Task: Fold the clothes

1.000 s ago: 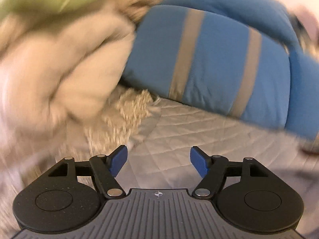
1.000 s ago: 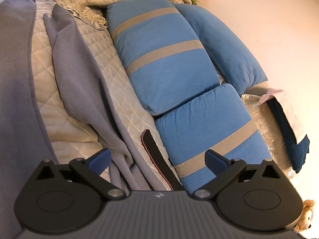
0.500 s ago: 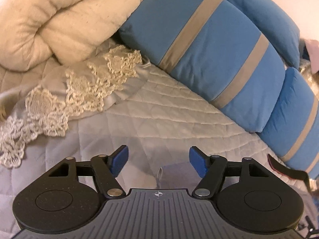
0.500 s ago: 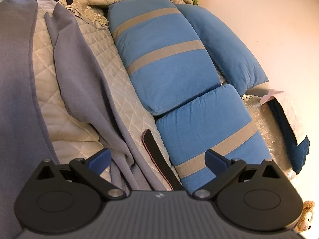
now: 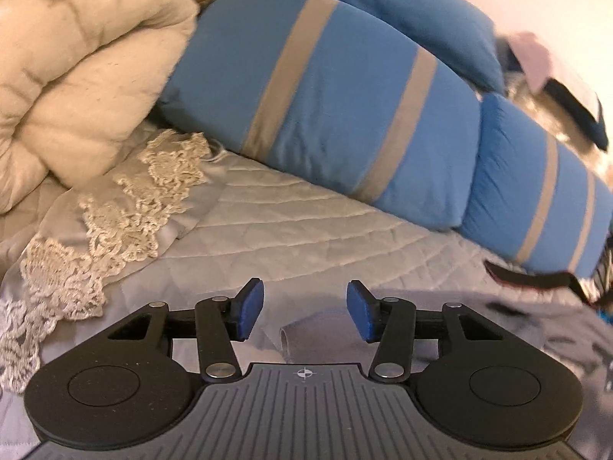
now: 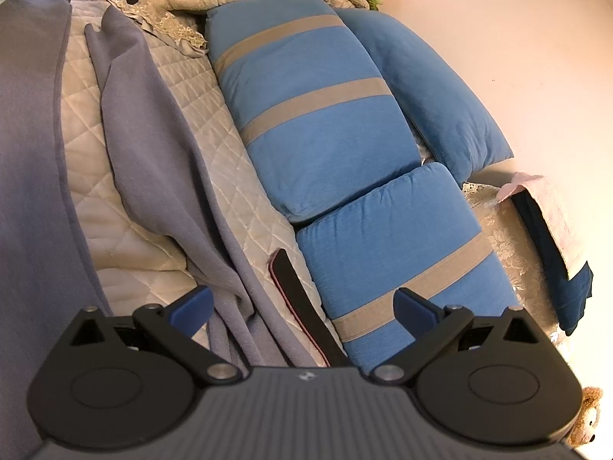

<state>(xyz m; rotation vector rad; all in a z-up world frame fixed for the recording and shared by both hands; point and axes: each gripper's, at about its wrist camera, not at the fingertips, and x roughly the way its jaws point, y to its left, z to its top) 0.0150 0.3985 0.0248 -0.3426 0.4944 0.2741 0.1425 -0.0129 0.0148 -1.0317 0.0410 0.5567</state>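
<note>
Right-wrist view shows the lilac garment (image 6: pixel 153 145) spread over the quilted bed (image 6: pixel 237 176), right gripper (image 6: pixel 302 308) gaping empty. Left gripper (image 5: pixel 304 316) is closing around its corner (image 5: pixel 302 329), pads not yet touching; a shallow bite could slip off.

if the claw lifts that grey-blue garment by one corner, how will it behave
The grey-blue garment would likely hang limp, since it already lies in soft folds. It looks light and thin. It may drag on the quilted cover rather than slide cleanly.
</note>
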